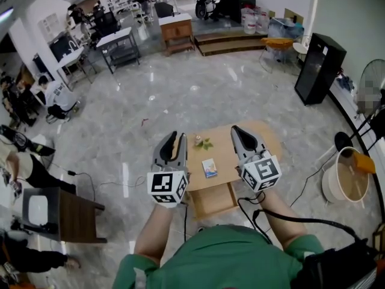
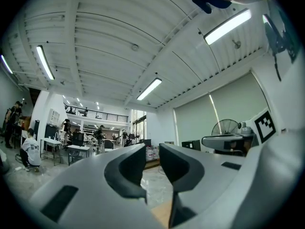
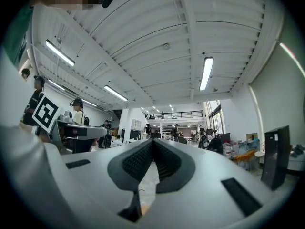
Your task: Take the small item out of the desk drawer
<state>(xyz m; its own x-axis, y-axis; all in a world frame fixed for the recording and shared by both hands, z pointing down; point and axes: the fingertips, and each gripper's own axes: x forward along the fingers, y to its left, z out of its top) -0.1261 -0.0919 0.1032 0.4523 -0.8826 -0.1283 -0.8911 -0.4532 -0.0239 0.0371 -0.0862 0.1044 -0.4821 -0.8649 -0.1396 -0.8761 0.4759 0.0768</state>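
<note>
Left gripper (image 1: pixel 176 136), right gripper (image 1: pixel 235 129) (both empty) near desk (image 1: pixel 224 153)

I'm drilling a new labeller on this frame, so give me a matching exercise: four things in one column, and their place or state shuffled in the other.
Things
1. left gripper
2. right gripper
3. box
4. black cabinet

Place or state
A. lies on the desk
B. jaws together, nothing held
C. stands on the floor, far right
D. jaws a little apart, nothing between them

Pairs: 1-D, 2-B, 3-A, 4-C
</note>
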